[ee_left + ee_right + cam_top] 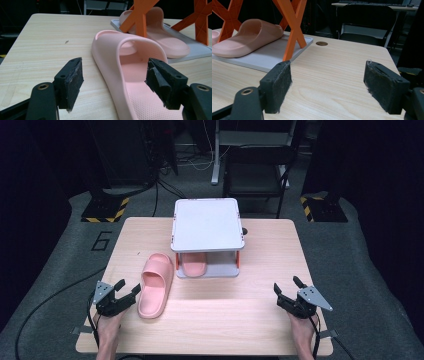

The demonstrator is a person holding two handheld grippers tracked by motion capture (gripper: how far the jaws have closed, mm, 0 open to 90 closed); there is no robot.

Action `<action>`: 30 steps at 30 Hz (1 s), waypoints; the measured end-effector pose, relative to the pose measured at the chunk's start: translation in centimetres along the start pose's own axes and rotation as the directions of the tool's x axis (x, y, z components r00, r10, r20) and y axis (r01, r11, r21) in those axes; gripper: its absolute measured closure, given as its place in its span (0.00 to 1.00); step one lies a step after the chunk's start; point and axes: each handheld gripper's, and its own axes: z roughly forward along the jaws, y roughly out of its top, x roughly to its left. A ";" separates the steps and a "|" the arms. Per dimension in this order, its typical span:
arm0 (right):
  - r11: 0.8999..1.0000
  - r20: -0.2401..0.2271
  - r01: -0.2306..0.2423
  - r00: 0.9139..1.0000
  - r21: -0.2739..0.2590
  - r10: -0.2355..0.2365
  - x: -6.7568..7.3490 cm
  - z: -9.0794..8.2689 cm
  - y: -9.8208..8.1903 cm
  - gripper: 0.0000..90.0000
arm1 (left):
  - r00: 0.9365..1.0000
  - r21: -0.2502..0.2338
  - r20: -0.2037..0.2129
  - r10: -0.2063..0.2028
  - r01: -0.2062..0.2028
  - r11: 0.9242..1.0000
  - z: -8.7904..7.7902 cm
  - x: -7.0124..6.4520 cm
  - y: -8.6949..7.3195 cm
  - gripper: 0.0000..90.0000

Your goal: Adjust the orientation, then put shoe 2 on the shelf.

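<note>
High view: wooden counter (250, 320) with a two-tier rack (207, 224) at its centre rear and one hand-held gripper near each front corner.
Writing: a "6" (102, 240) marked on the grey floor left of the counter; none legible on the slippers or rack.
Left hand-held gripper (124, 290): held low over the front left of the counter, forearm entering from the bottom edge; jaws spread, holding nothing.
Left gripper view: the loose pink slipper (130, 75) lies between the parted jaws, its strap arch just ahead of the right pad; the left pad stands apart from its side wall.
Right hand-held gripper (288, 290): held low over the front right, jaws spread wide over bare wood.
Loose pink slipper, position: flat on the counter, just left of the rack, lengthwise front to back.
Second slipper (193, 263): on the rack's lower grey tray, under the top shelf, between orange X-shaped legs (292, 27).
Edges: rack's front edge near mid-counter; a small round hole (321, 43) beside its right rear.
Open room: broad bare wood across the front and right of the counter.
</note>
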 end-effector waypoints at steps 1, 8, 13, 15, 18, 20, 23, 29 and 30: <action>1.000 -0.003 0.005 1.000 0.003 -0.005 0.0 0.0 -0.1 0.24 | 1.000 0.000 -0.003 -0.001 0.001 1.000 0.2 0.0 0.0 0.34; 1.000 -0.002 -0.020 1.000 0.001 0.020 -0.5 -0.1 -0.1 0.24 | 1.000 0.056 0.007 -0.006 0.005 0.998 2.3 0.6 -0.2 0.35; 1.000 -0.008 -0.021 1.000 0.008 0.021 -0.4 0.2 -0.2 0.24 | 1.000 0.110 0.012 -0.008 0.007 0.994 4.4 0.9 -0.3 0.33; 1.000 -0.011 -0.012 1.000 0.009 0.012 -0.4 0.1 -0.2 0.24 | 1.000 0.142 0.007 -0.008 0.007 0.990 5.1 0.9 -0.1 0.34; 1.000 -0.013 -0.018 1.000 0.003 0.018 -0.3 -0.1 -0.2 0.24 | 0.999 0.147 0.032 0.012 -0.016 0.989 5.7 0.4 0.3 0.37; 1.000 -0.011 -0.014 1.000 0.004 0.014 -0.4 -0.2 -0.2 0.25 | 0.999 0.148 0.042 0.016 -0.022 0.989 6.1 0.0 0.5 0.46; 1.000 -0.018 -0.012 1.000 0.001 0.012 -0.4 -0.3 -0.1 0.25 | 0.999 0.175 0.030 0.038 -0.043 0.984 6.7 -0.5 0.9 0.57; 1.000 -0.019 -0.006 1.000 0.009 0.006 -0.3 -0.3 -0.1 0.25 | 1.000 0.176 -0.014 0.028 -0.025 0.984 6.9 -0.6 1.0 0.76; 1.000 -0.024 0.001 1.000 0.012 0.000 -0.2 -0.2 -0.1 0.25 | 0.999 0.171 -0.021 0.026 -0.022 0.985 6.9 -0.5 1.0 0.77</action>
